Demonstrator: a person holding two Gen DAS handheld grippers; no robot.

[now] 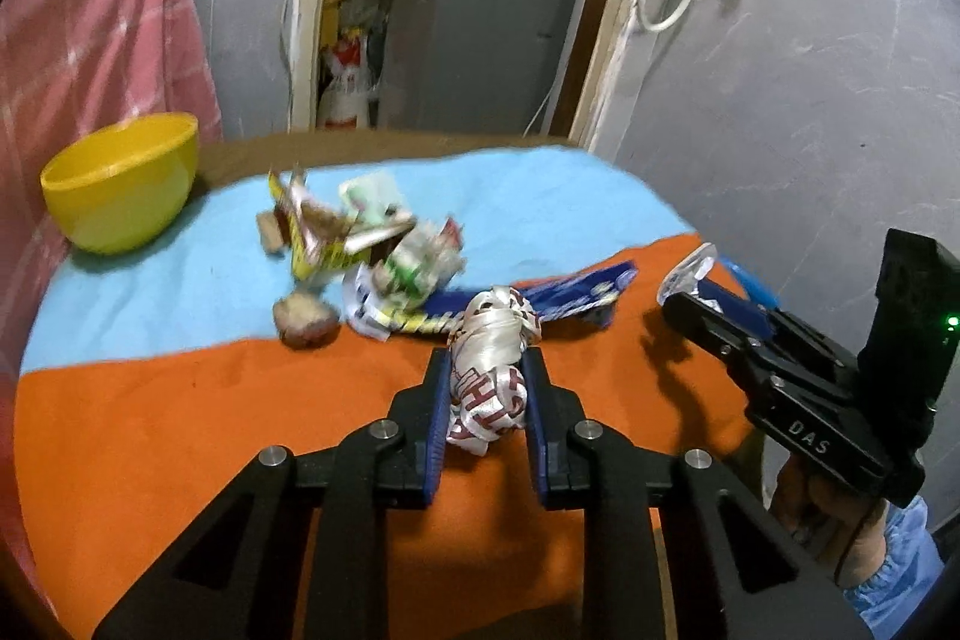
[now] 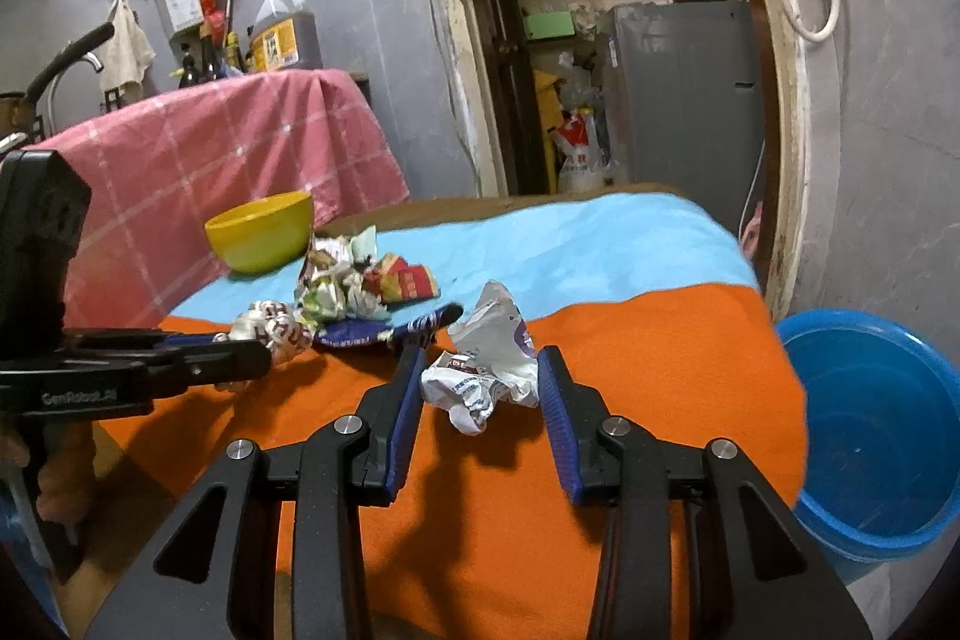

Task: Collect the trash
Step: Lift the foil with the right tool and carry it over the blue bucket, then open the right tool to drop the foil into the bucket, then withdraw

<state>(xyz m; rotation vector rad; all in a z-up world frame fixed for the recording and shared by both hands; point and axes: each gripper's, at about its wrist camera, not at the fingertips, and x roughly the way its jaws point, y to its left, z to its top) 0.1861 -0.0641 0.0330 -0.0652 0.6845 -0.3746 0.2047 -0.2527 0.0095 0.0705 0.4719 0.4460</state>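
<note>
Left wrist view: the left gripper (image 1: 487, 370) has its blue ribbed pads pressed against a crumpled white glossy wrapper with dark red lettering (image 1: 492, 370), holding it just above the orange cloth (image 1: 180, 430). In the right wrist view the right gripper (image 2: 479, 382) stands fairly wide, with a crumpled white-and-silver foil packet (image 2: 489, 370) between its fingers; whether the pads actually touch it I cannot tell. The main risk, I judge, is slippage: both wrappers are slick, springy film that can squirm out of a squeeze, and the loose foil may drop short of the round blue plastic bucket (image 2: 870, 430) standing beside the table at the right. More trash remains heaped on the light blue cloth (image 1: 540, 196): a pile of creased yellow, green and white wrappers (image 1: 360, 244), a flat dark blue packet (image 1: 570, 295) and a brownish lump (image 1: 305, 321), near a smooth yellow plastic bowl (image 1: 120, 184).
</note>
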